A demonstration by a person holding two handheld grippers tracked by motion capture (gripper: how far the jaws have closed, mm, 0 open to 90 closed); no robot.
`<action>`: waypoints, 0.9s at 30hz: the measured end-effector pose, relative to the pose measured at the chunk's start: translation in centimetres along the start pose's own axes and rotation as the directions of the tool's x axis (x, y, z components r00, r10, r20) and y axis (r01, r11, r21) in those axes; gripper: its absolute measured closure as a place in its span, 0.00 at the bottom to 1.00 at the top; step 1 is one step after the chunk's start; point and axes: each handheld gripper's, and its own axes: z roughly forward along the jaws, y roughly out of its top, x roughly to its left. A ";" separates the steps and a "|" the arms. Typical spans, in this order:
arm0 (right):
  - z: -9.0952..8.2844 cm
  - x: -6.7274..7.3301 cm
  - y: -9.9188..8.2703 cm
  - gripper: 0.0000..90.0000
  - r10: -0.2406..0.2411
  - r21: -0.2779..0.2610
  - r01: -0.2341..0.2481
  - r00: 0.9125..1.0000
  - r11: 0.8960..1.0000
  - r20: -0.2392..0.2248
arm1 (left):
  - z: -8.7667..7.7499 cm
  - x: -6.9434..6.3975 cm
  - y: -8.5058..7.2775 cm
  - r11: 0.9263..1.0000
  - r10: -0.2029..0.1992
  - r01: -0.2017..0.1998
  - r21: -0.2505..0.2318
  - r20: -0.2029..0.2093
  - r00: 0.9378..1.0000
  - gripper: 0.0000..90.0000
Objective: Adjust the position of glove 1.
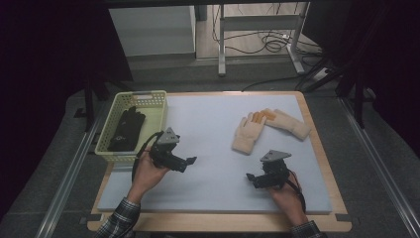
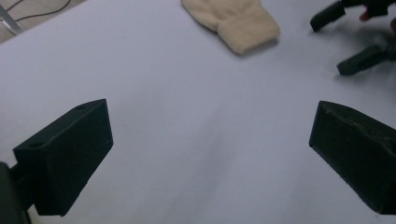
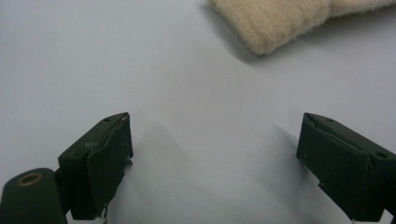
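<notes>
The left gripper (image 1: 190,161) hovers over the pale grey mat (image 1: 208,124), jaws spread wide with nothing between them; in its own view they frame bare mat. The right gripper (image 1: 251,178) sits low at the near right of the mat, jaws likewise apart and empty (its own view shows the same wide gap).

The nearest things are two cream gloves. The nearer glove (image 1: 247,134) lies flat on the mat, just beyond the right gripper, cuff (image 3: 275,23) towards the person. The second glove (image 1: 289,123) lies across its fingertips, touching or overlapping them, with orange at the fingers. Neither gripper touches a glove.

At the far left corner a pale yellow-green basket (image 1: 153,96) rests partly on the mat, with a dark glove-like thing (image 1: 126,129) inside.

The mat covers most of a wooden tabletop (image 1: 324,163), whose edge shows as a light rim. Around it runs grey carpeted floor (image 1: 376,163) with metal rails on both sides. Beyond the table stand white desk legs (image 1: 222,44) amid loose cables (image 1: 267,42), and dark curtains (image 1: 49,49) close off both sides of the room.
</notes>
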 end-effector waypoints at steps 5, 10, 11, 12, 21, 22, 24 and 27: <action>0.0 0.0 0.0 0.11 0.001 -0.001 -0.001 1.000 1.000 0.000 | 1.7 -1.2 -1.9 1.000 -0.001 0.000 0.030 0.028 1.000 0.00; 0.0 0.0 0.0 0.11 0.001 -0.001 -0.001 1.000 1.000 0.000 | 3.0 -1.7 -3.6 0.998 -0.015 0.013 0.065 0.024 1.000 0.00; 0.0 0.0 0.0 0.11 0.000 -0.001 0.000 1.000 1.000 0.000 | 3.2 -1.8 -3.9 0.997 -0.018 0.017 0.071 0.020 1.000 0.00; 0.0 0.0 0.0 0.11 0.000 0.000 0.000 1.000 1.000 0.000 | 3.2 -1.8 -3.9 0.997 -0.018 0.017 0.071 0.020 1.000 0.00; 0.0 0.0 0.0 0.11 0.002 0.000 -0.002 1.000 1.000 0.000 | 4.7 -1.3 -5.4 0.987 -0.053 0.050 0.152 0.012 0.999 0.00; 0.0 0.0 0.0 0.11 0.001 0.000 -0.001 1.000 1.000 0.000 | 4.7 -1.3 -5.5 0.987 -0.051 0.049 0.151 0.010 0.999 0.00; 0.0 0.0 0.0 0.11 0.001 0.000 -0.001 1.000 1.000 0.000 | 4.7 -1.4 -5.5 0.987 -0.050 0.048 0.151 0.010 0.999 0.00; 0.0 0.0 0.0 0.11 0.001 0.000 -0.001 1.000 1.000 -0.001 | 4.7 -1.4 -5.5 0.987 -0.050 0.048 0.150 0.009 0.999 0.00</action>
